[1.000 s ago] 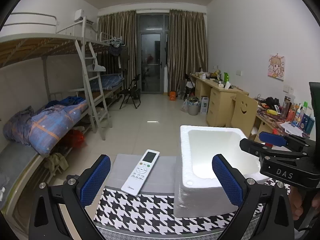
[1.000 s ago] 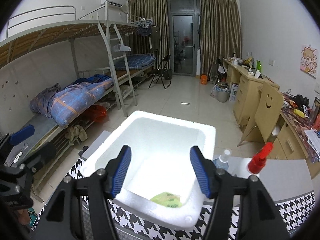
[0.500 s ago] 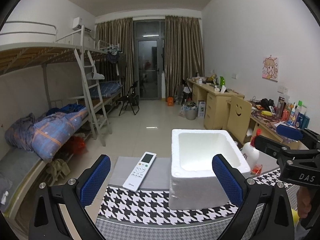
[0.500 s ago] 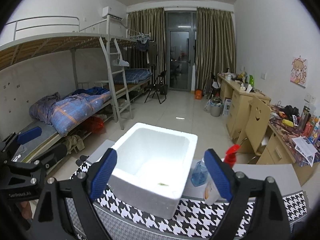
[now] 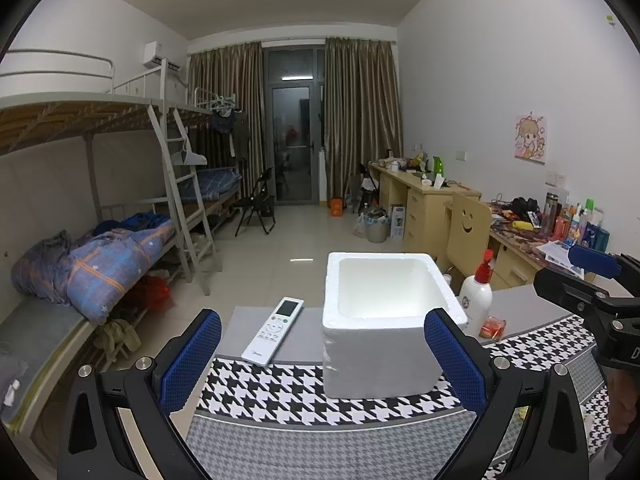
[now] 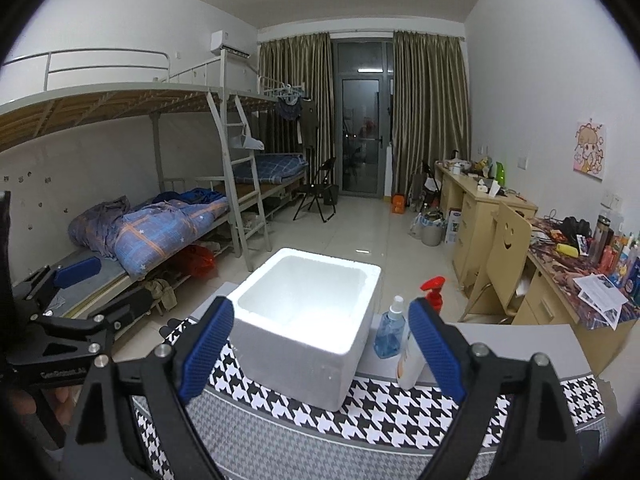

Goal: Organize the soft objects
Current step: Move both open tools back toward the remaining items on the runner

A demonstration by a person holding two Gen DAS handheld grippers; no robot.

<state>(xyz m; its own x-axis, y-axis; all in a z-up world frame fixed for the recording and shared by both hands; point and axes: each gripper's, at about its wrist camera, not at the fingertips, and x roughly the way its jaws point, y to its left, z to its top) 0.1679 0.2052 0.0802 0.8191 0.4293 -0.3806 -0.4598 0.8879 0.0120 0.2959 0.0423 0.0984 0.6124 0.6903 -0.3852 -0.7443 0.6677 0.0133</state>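
Clearly both the left gripper (image 5: 322,360) and right gripper (image 6: 320,354) hang released and empty before the foam box (image 6: 306,330); seek the next soft item, pinching gently.

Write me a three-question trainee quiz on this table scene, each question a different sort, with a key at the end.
1. True or false: the left gripper is shut on the remote control.
2. Multiple choice: the white foam box stands on A) the bare floor, B) the houndstooth cloth, C) the bunk bed.
3. Fill in: in the right wrist view, the bottle with blue liquid stands beside the box, and next to it is a white bottle with a ___ spray top.

Key: 1 false, both the left gripper and the right gripper are open and empty; 2 B; 3 red.
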